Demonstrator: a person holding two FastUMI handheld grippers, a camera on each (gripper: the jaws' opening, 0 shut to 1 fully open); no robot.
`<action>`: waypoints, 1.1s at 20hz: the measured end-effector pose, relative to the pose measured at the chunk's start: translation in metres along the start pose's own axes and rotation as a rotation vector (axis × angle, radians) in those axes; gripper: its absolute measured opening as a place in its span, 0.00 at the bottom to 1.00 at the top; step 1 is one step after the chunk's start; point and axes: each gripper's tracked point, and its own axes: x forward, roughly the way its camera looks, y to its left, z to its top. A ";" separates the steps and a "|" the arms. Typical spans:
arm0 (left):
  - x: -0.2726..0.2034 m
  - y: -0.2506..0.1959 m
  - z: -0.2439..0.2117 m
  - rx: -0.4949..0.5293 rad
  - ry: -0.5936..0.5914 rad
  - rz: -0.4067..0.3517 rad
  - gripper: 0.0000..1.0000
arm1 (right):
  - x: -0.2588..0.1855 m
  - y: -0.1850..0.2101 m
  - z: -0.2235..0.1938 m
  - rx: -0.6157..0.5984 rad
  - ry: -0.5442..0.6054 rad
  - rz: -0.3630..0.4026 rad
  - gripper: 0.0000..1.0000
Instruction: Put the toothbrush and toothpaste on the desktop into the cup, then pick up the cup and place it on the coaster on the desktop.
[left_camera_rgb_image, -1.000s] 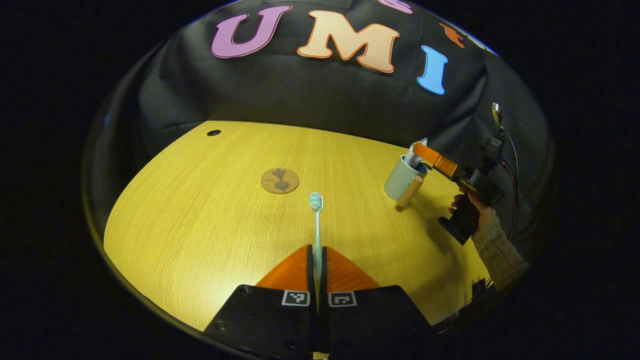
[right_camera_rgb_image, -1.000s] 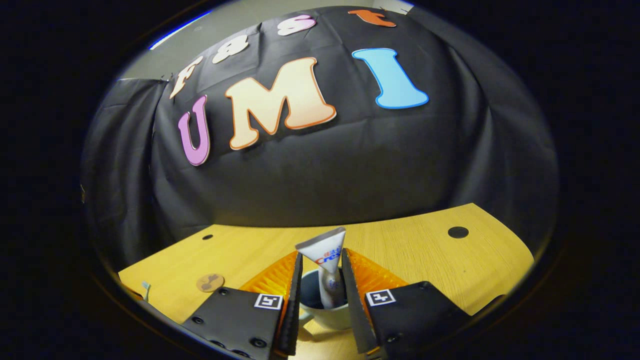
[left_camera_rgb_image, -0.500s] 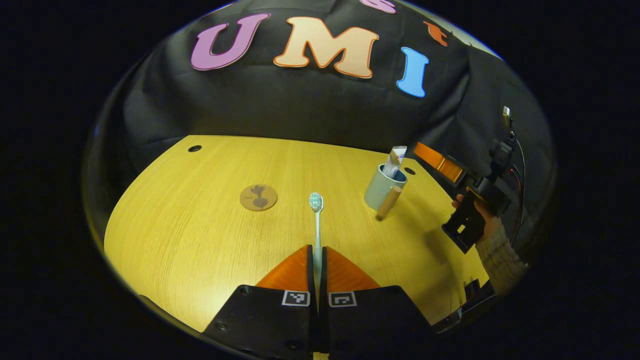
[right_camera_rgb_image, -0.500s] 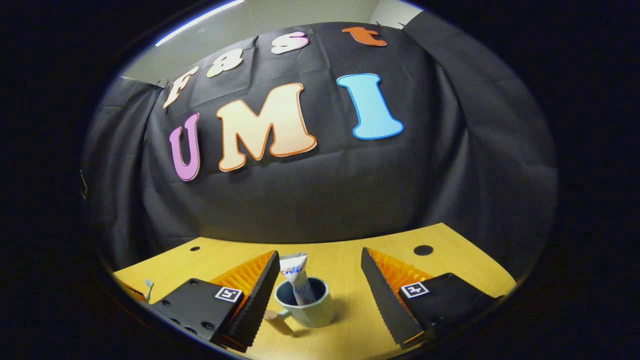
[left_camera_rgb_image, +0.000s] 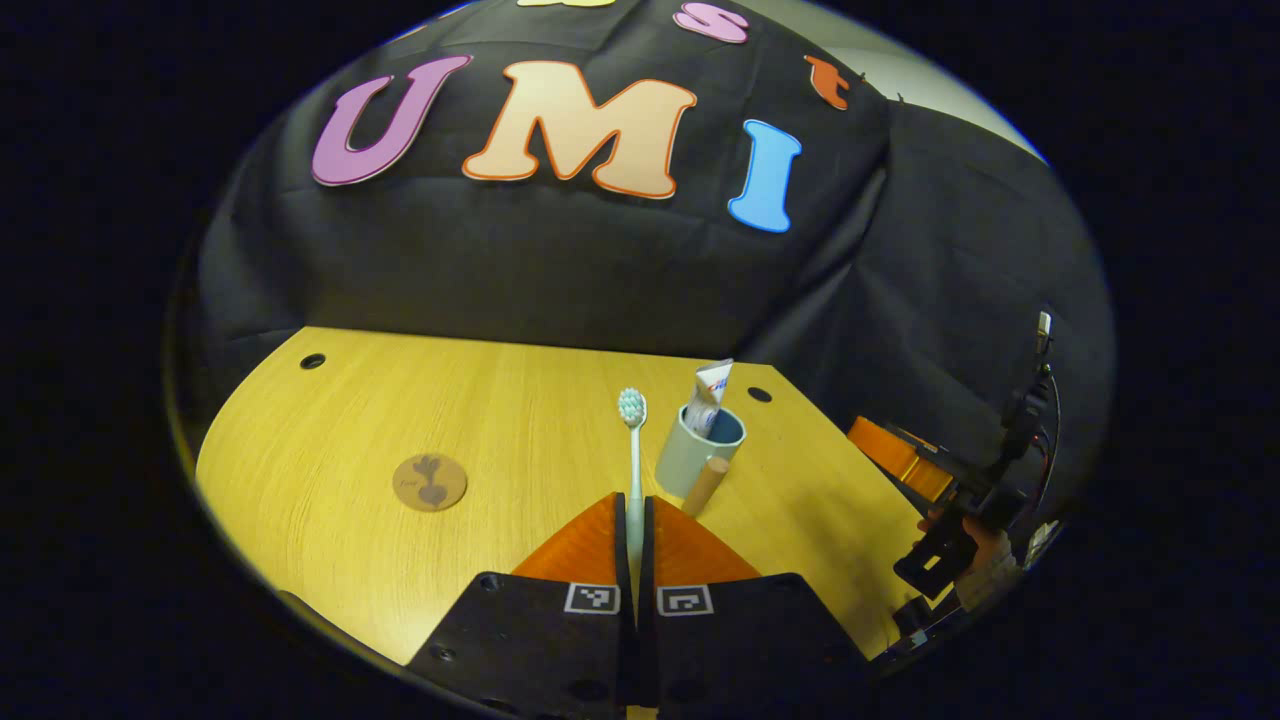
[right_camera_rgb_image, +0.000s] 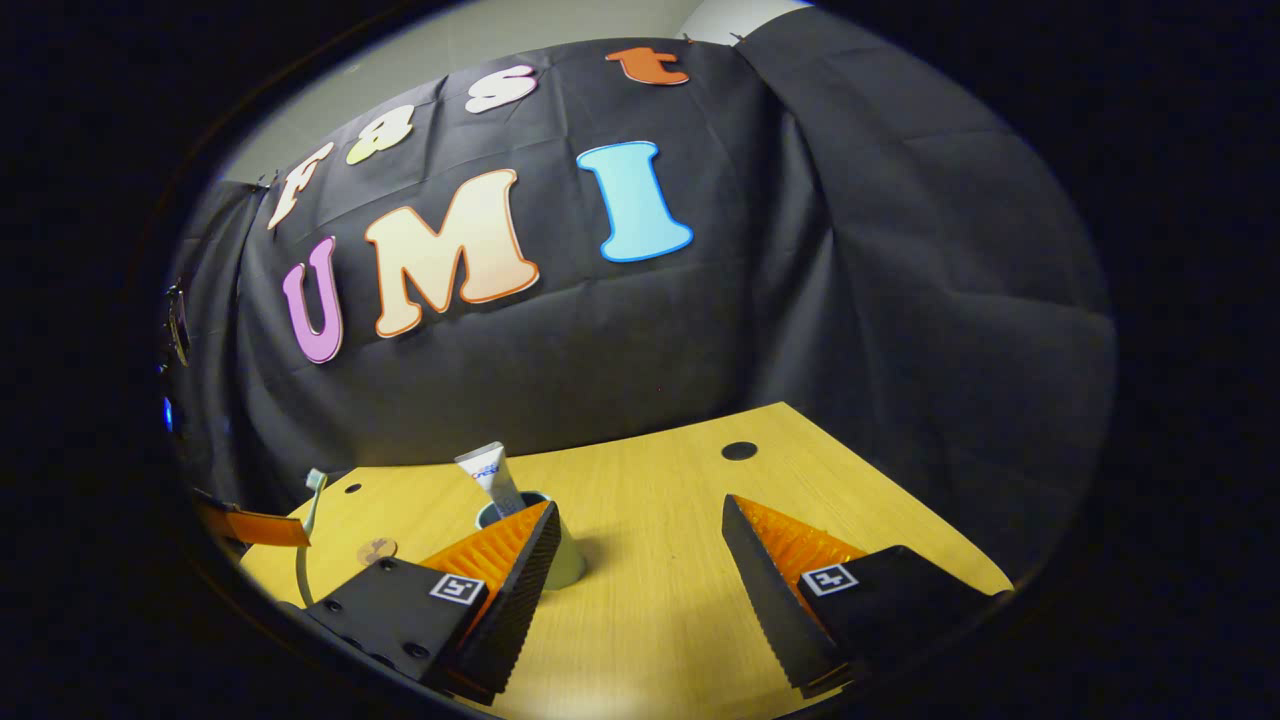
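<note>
The toothpaste (right_camera_rgb_image: 490, 475) print is too small to read.

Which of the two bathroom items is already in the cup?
The toothpaste: it stands upright inside the cup. The toothbrush is not in yet; the left tool grips its handle, bristles up, just beside the cup.

the left gripper view looks from low over the near part of the tabletop (left_camera_rgb_image: 480, 420), facing the booth's back wall, with the cup (left_camera_rgb_image: 690, 455) close ahead, slightly to the right. the right gripper view looks from the tabletop's (right_camera_rgb_image: 660, 560) other side, raised and angled toward the same wall. both views share the cup (right_camera_rgb_image: 565, 560), the toothpaste, the coaster (left_camera_rgb_image: 430, 482) and the round holes in the tabletop.
</note>
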 end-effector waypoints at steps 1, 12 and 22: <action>0.007 -0.006 0.006 0.017 -0.010 -0.020 0.00 | -0.004 -0.007 0.003 0.009 -0.006 -0.017 0.99; 0.081 -0.091 0.054 0.163 -0.139 -0.279 0.00 | -0.054 -0.035 0.018 0.045 -0.047 -0.102 0.99; 0.133 -0.117 0.070 0.184 -0.211 -0.371 0.00 | -0.069 -0.041 0.014 0.069 -0.050 -0.098 0.99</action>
